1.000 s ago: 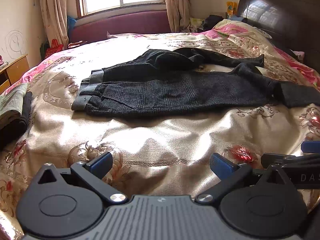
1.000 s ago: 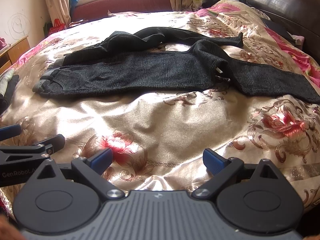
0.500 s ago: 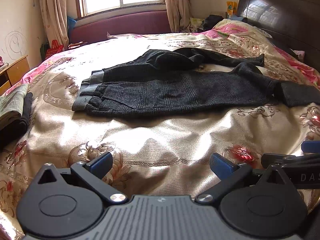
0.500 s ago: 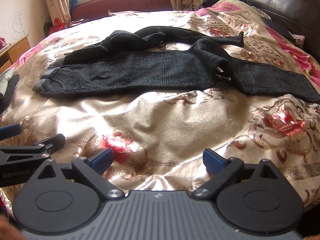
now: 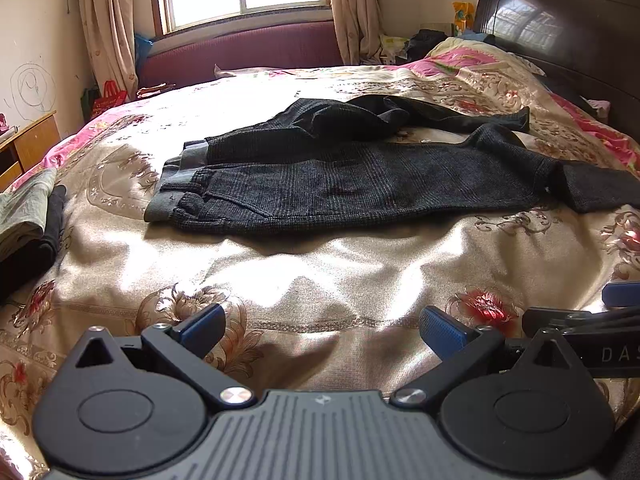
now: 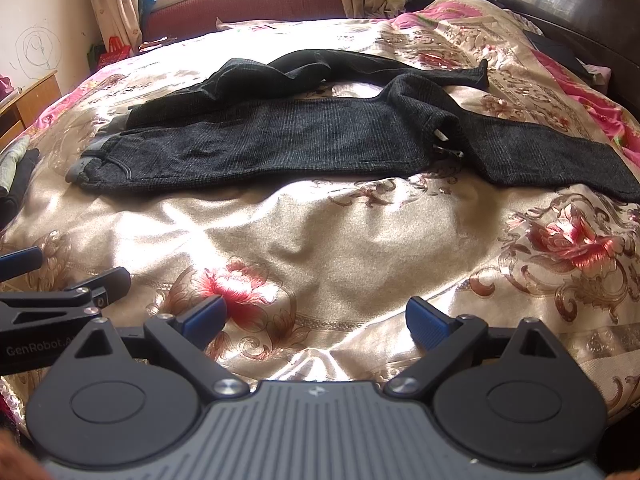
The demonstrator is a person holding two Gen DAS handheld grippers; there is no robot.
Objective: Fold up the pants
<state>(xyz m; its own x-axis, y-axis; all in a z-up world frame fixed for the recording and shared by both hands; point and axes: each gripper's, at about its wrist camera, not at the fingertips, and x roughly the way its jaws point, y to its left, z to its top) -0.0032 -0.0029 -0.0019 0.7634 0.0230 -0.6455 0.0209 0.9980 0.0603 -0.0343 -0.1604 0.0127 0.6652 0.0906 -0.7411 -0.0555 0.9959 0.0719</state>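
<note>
Dark grey pants (image 5: 340, 184) lie spread across the middle of the bed, waistband to the left, legs running right; the far leg is rumpled and partly folded over. They also show in the right wrist view (image 6: 300, 136). My left gripper (image 5: 322, 326) is open and empty, low over the near part of the bed, well short of the pants. My right gripper (image 6: 316, 318) is open and empty, beside the left one, also short of the pants.
The bed has a gold floral cover (image 5: 320, 272). A stack of folded clothes (image 5: 28, 224) lies at the left edge. A dark headboard (image 5: 560, 36) stands at the right, a wooden nightstand (image 5: 28, 148) at the left, a window bench (image 5: 240, 48) beyond.
</note>
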